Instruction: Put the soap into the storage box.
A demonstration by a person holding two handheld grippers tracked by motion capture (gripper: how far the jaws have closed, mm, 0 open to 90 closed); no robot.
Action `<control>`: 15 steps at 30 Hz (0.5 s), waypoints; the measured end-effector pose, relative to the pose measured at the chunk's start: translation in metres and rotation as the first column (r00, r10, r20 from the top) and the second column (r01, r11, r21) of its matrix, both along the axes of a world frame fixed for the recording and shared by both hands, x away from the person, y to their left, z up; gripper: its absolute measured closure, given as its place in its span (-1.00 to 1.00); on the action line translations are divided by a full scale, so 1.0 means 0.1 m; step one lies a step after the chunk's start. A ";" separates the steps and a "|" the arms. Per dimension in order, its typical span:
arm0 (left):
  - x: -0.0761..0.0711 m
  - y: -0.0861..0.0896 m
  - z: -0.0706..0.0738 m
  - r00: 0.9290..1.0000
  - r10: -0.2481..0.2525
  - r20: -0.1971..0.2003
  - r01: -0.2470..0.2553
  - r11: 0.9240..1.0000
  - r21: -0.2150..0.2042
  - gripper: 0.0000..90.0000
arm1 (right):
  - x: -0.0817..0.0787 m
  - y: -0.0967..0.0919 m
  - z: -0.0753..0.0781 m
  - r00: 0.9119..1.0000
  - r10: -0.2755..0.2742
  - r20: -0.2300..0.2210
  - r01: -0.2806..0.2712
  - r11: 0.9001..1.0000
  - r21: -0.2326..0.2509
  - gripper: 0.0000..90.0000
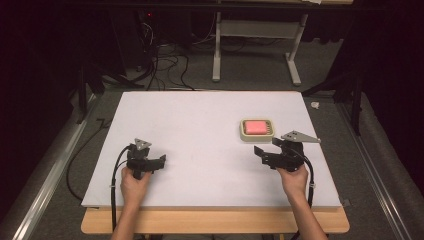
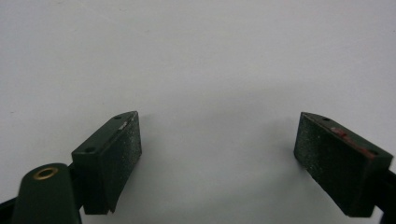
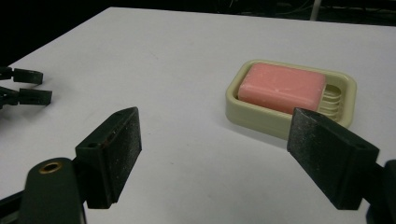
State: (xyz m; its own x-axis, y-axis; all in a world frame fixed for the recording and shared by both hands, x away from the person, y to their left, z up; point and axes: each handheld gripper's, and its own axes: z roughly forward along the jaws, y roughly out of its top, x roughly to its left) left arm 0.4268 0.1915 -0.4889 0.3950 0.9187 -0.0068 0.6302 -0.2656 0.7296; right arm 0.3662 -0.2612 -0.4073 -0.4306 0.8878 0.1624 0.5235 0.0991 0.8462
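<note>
a person holds 2 grippers low over a white table [image 1: 200,125], one in each hand. the left gripper [image 2: 217,144], jaws wide apart and empty, points at bare tabletop, seemingly parked out of the way. the right gripper [image 3: 215,149], jaws also spread with nothing between them, sits just beside a cream soap dish [image 3: 243,112] holding a pink soap bar [image 3: 280,86], likely lined up for a grasp.

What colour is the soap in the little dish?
Pink. The soap shows best in the right gripper view, lying in a cream dish.
</note>
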 end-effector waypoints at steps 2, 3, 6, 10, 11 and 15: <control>0.00 0.00 0.00 1.000 0.000 0.000 0.000 1.000 0.000 -0.66 | -0.01 0.01 -0.01 1.000 0.004 0.001 -0.004 1.000 -0.001 -0.59; 0.00 0.00 0.00 1.000 0.000 -0.001 0.000 1.000 0.001 -0.66 | -0.02 0.02 -0.02 1.000 0.005 -0.002 -0.005 1.000 0.000 -0.59; 0.00 0.00 0.00 1.000 0.000 -0.001 0.000 1.000 0.001 -0.66 | -0.02 0.03 -0.04 1.000 0.008 -0.004 -0.008 1.000 -0.003 -0.59; 0.00 0.00 0.00 1.000 0.000 0.000 0.000 1.000 0.000 -0.66 | -0.04 0.05 -0.08 1.000 0.016 -0.012 -0.016 1.000 -0.006 -0.59; 0.00 0.00 0.00 1.000 0.000 0.000 0.000 1.000 0.000 -0.66 | -0.04 0.05 -0.09 1.000 0.015 -0.013 -0.016 1.000 -0.007 -0.59; 0.00 0.00 0.00 1.000 0.000 -0.001 0.000 1.000 0.001 -0.66 | -0.05 0.06 -0.13 1.000 0.018 -0.021 -0.018 1.000 -0.004 -0.59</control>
